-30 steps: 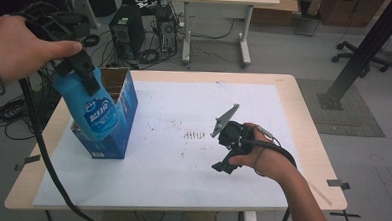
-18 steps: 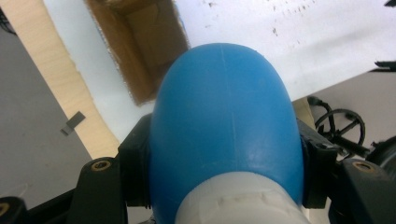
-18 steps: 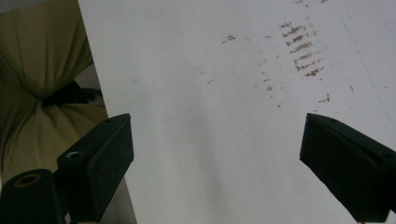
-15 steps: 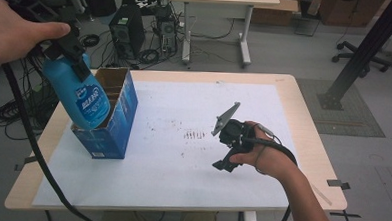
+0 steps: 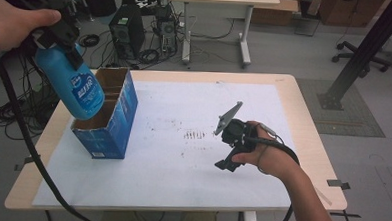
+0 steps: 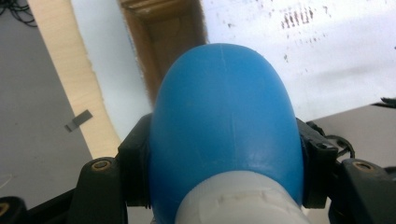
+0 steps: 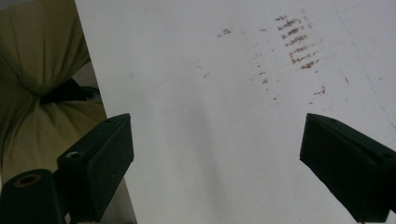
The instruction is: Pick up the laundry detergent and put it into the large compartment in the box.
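From the high view we see our left gripper [image 5: 57, 32] raised at the far left, beyond the table's [image 5: 304, 102] left edge, pinching a blue bottle [image 5: 75, 85] near its neck. The bottle hangs tilted, base down and toward the right, in the air over the open top of a blue box [image 5: 111, 122] that stands on the white sheet [image 5: 181, 180] at the table's left side. We cannot tell whether its base touches the box rim.

The left gripper view adds what the high view cannot: the fingers [image 6: 135, 163] press on both sides of the bottle [image 6: 224, 126] just above its white cap [image 6: 238, 200], and past the rounded blue body we look down into the brown inside of the box [image 6: 163, 42].

Our right gripper [image 5: 229, 164] rests on the sheet right of centre, the hand [image 5: 259, 153] wrapped over it from the near right, the forearm running in from the near edge. Its grey plate [image 5: 228, 118] tilts up and far. The right gripper view shows its fingers [image 7: 100, 163] spread wide with nothing between them, over bare sheet [image 7: 210, 140] with brown smudges [image 7: 296, 44].
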`<state>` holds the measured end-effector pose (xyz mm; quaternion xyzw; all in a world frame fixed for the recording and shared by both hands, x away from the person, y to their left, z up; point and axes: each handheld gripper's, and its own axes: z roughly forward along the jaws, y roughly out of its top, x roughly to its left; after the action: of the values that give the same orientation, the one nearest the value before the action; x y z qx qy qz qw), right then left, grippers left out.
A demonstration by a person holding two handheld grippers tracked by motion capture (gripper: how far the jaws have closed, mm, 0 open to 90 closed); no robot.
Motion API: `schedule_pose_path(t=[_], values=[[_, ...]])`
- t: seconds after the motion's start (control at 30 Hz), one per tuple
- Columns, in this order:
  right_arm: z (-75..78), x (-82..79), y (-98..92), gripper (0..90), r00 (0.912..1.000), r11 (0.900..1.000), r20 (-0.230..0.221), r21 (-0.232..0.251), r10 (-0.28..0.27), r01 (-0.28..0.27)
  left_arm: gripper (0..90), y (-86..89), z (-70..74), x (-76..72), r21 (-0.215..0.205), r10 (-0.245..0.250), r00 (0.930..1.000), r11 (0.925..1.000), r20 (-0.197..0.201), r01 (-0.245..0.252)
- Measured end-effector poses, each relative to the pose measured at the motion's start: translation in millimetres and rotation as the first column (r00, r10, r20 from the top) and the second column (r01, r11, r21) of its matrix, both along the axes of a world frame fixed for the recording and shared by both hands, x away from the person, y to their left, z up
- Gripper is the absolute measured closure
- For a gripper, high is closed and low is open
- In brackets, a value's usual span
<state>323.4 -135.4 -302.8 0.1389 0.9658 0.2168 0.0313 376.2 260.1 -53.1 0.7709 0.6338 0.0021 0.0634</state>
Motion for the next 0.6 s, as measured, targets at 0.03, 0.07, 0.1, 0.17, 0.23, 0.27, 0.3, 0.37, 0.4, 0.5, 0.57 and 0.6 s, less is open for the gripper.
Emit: schedule_pose_path(t=[0.03,0.07,0.1,0.17,0.23,0.27,0.3,0.37,0.4,0.5,0.57,0.6], values=[[0.2,0.1,-0.3,9.7,1.0000,1.000,0.001,0.000,-0.002,0.002,37.3,1.1,-0.1,0.9,-0.001,0.007,1.0000,1.0000,0.002,-0.007],[0.2,0.3,-0.5,9.7,1.0000,1.000,0.001,0.001,-0.002,0.002,37.3,2.3,-0.5,1.8,-0.002,0.012,0.9999,0.9999,0.006,-0.012],[0.3,0.3,-0.7,9.7,1.0000,1.000,0.001,0.002,-0.002,0.002,37.4,3.1,-1.0,2.7,0.000,0.016,0.9999,0.9999,0.006,-0.016],[0.1,0.4,-1.2,9.7,1.0000,1.000,0.001,0.001,-0.003,0.003,37.4,4.7,-2.5,4.7,0.008,0.026,0.9996,0.9996,0.006,-0.026],[-0.3,1.0,-1.8,9.7,1.0000,1.000,0.000,0.000,-0.001,0.001,37.3,6.1,-4.2,7.1,0.016,0.036,0.9993,0.9992,0.005,-0.037],[-0.4,1.0,-2.0,9.7,1.0000,1.000,-0.002,0.000,-0.005,0.005,37.4,6.3,-4.9,8.2,0.022,0.039,0.9992,0.9990,0.005,-0.039],[-0.6,1.3,-2.2,9.7,1.0000,1.000,-0.002,0.000,-0.004,0.004,37.3,6.4,-5.5,9.1,0.024,0.047,0.9989,0.9986,0.007,-0.047],[-1.1,1.6,-2.7,9.7,1.0000,1.000,-0.003,0.000,-0.006,0.006,37.3,6.5,-6.8,11.4,0.029,0.051,0.9987,0.9983,0.008,-0.051],[-1.3,1.9,-3.0,9.7,1.0000,1.000,-0.003,0.001,-0.007,0.007,37.3,6.6,-7.2,12.6,0.028,0.053,0.9986,0.9982,0.007,-0.054],[-2.3,3.1,-4.2,9.7,0.9999,1.000,-0.005,0.001,-0.010,0.010,37.4,6.8,-8.3,15.9,0.026,0.064,0.9978,0.9976,0.013,-0.065],[-2.5,3.5,-4.7,9.7,0.9999,1.000,-0.007,0.001,-0.011,0.011,37.4,6.9,-8.9,18.4,0.026,0.071,0.9974,0.9971,0.015,-0.071],[-2.6,3.8,-5.1,9.7,0.9999,1.000,-0.007,0.002,-0.010,0.010,37.3,6.8,-9.6,19.5,0.026,0.076,0.9969,0.9968,0.020,-0.076]])
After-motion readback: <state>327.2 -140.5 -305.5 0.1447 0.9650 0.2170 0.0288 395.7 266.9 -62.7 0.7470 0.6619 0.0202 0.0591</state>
